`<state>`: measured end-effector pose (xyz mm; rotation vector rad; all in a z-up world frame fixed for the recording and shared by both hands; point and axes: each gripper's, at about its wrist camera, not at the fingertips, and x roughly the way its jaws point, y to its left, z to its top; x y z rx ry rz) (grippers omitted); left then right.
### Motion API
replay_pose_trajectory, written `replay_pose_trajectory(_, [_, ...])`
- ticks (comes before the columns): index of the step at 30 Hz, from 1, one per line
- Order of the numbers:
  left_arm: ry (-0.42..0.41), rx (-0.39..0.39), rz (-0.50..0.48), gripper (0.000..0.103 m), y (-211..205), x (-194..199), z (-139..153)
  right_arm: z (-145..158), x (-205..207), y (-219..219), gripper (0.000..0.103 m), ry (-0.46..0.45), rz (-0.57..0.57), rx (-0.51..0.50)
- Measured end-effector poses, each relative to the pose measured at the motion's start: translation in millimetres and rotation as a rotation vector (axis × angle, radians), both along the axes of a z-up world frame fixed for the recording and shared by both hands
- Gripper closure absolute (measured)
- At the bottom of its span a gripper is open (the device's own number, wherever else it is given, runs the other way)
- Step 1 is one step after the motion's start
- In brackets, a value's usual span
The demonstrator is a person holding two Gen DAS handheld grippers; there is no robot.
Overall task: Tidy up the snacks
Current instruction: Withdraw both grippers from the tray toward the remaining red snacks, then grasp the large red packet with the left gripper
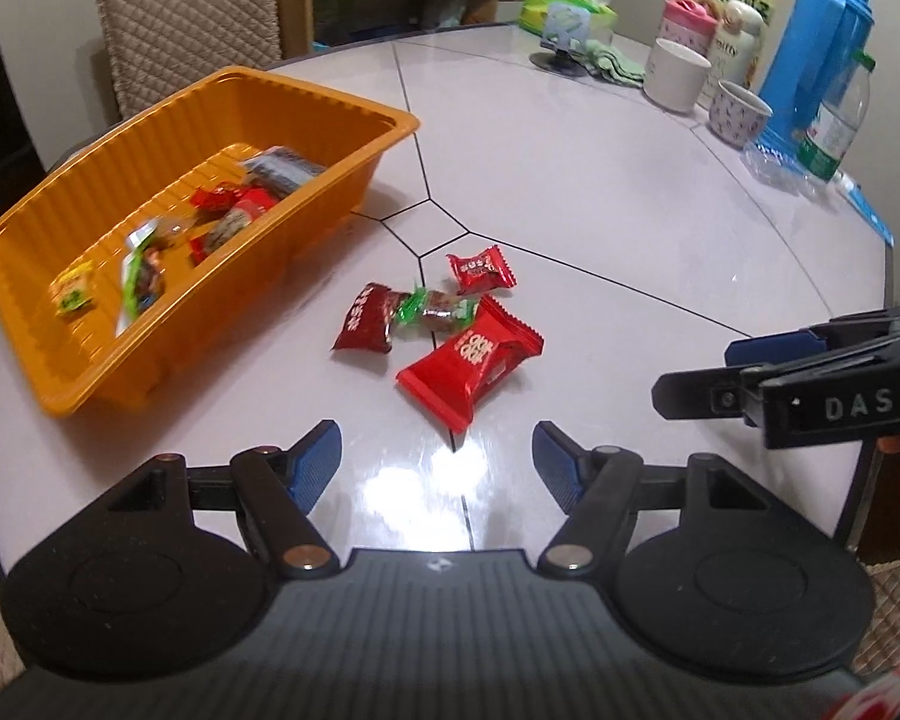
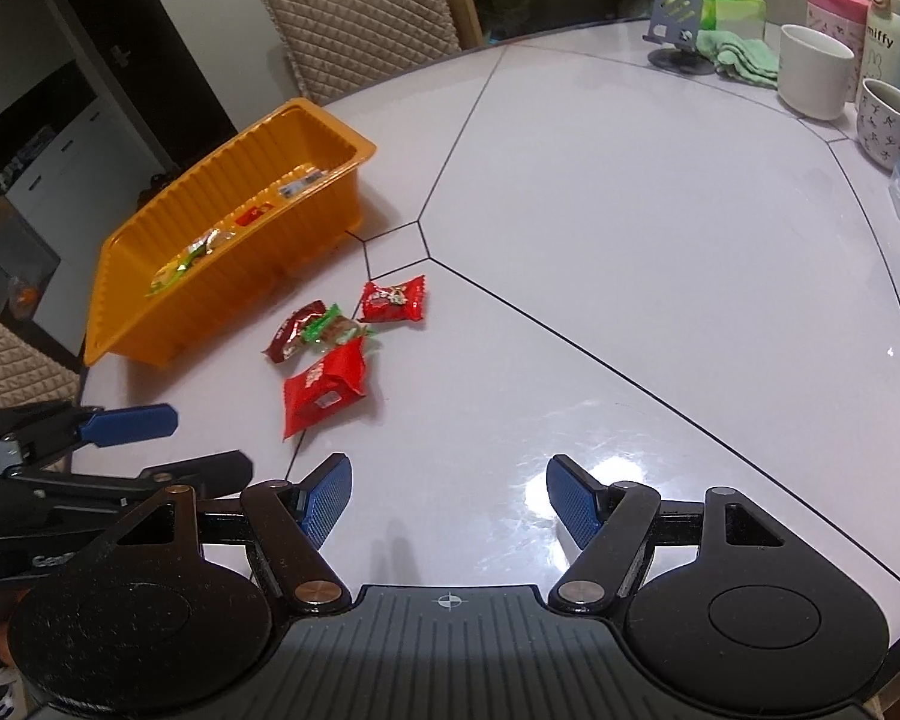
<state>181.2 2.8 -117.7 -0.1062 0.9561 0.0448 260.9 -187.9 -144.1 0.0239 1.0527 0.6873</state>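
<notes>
An orange tray [image 1: 354, 105] [image 2: 120, 300] at the table's left holds several wrapped snacks [image 1: 234, 210]. Loose on the table lie a big red packet [image 1: 471, 363] [image 2: 324, 387], a dark red packet [image 1: 369, 318] [image 2: 294, 330], a green-wrapped candy [image 1: 435, 312] [image 2: 336, 330] and a small red packet [image 1: 480, 270] [image 2: 393, 300]. My left gripper [image 1: 438, 462] [image 2: 192, 441] is open and empty, just short of the big red packet. My right gripper [image 2: 450, 498] [image 1: 690, 378] is open and empty, to the right of the pile.
At the far right stand a white cup [image 1: 675, 75], a patterned cup [image 1: 738, 114], a blue thermos [image 1: 822, 42], a water bottle [image 1: 837, 120], a green cloth [image 2: 741, 60], tissues [image 1: 570, 0] and a phone stand [image 2: 678, 30]. A padded chair [image 2: 360, 12] stands behind the table.
</notes>
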Motion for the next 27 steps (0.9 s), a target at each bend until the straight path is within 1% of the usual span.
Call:
replay_pose_trajectory(8, [0.013,0.027,-0.076,0.036,-5,33,-14,-7,12,-3,0.031,0.015,-0.035,-0.011])
replay_pose_trajectory(11, [0.017,0.029,-0.111,0.045,-7,43,-19,-9,16,-5,0.031,0.021,-0.048,-0.013])
replay_pose_trajectory(13, [0.024,0.032,-0.126,0.045,-8,49,-22,-10,18,-6,0.031,0.026,-0.055,-0.012])
replay_pose_trajectory(18, [0.018,0.068,-0.164,0.045,-13,58,-25,-13,23,-8,0.031,0.04,-0.07,-0.012])
replay_pose_trajectory(22, [0.026,0.07,-0.188,0.045,-15,65,-28,-15,25,-8,0.031,0.054,-0.08,-0.01])
replay_pose_trajectory(23, [0.03,0.068,-0.192,0.047,-16,66,-29,-16,26,-9,0.031,0.056,-0.081,-0.01])
replay_pose_trajectory(25, [0.041,0.061,-0.197,0.054,-16,68,-32,-16,27,-9,0.031,0.057,-0.082,-0.009])
replay_pose_trajectory(26, [0.048,0.056,-0.198,0.06,-16,68,-33,-16,27,-9,0.031,0.057,-0.082,-0.01])
replay_pose_trajectory(27, [0.054,0.053,-0.197,0.061,-16,69,-35,-16,27,-9,0.031,0.056,-0.082,-0.011])
